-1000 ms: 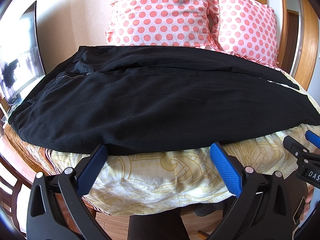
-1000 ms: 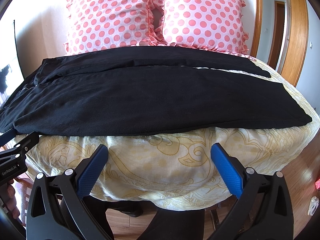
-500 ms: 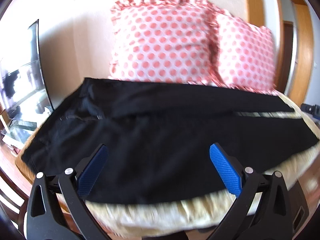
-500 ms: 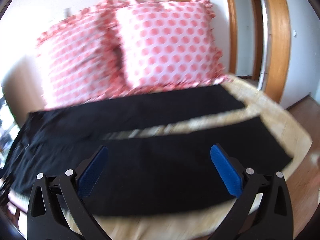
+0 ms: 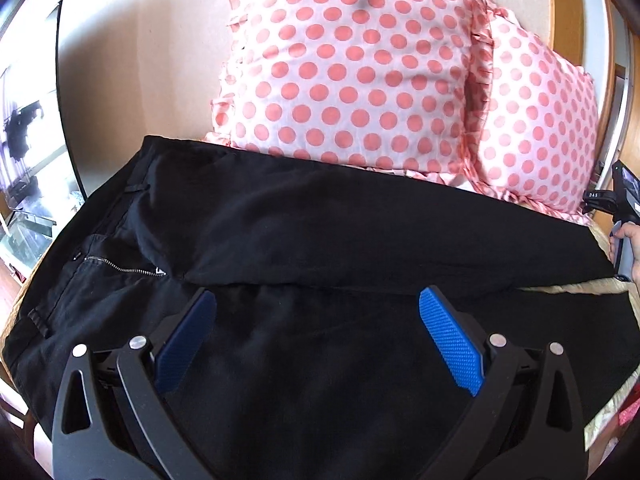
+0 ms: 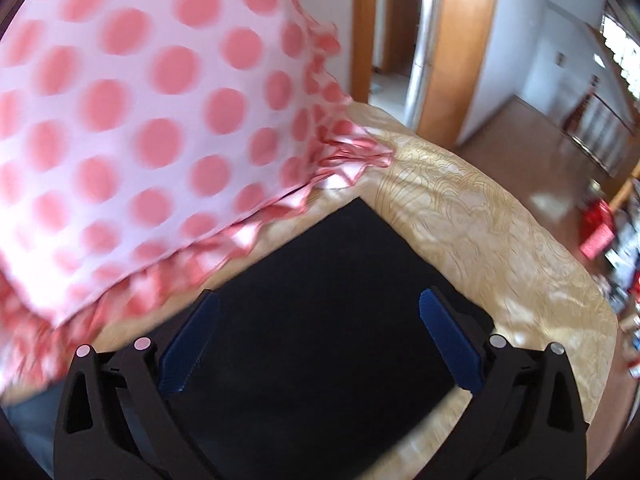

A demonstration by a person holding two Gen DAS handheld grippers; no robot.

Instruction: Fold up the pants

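Black pants (image 5: pixel 320 232) lie flat across the bed, waist and zipper (image 5: pixel 120 266) at the left, the two legs running right. My left gripper (image 5: pixel 316 340) is open and empty, above the near leg close to the crotch. My right gripper (image 6: pixel 318 340) is open and empty, over the hem end of a black leg (image 6: pixel 340 280) near the bed's far right corner. The right gripper's body (image 5: pixel 622 200) and the hand holding it show at the right edge of the left wrist view.
Two pink polka-dot pillows (image 5: pixel 360 68) (image 6: pixel 140 120) stand against the wall just behind the pants. The yellow patterned bedspread (image 6: pixel 500 240) ends at a rounded edge on the right, with wooden floor and a doorway (image 6: pixel 400 40) beyond. A dark screen (image 5: pixel 36 120) stands at the left.
Both grippers moved forward from the bed's front edge over the pants. The right one swung far right to the leg hems by the pillows. Both stayed open.
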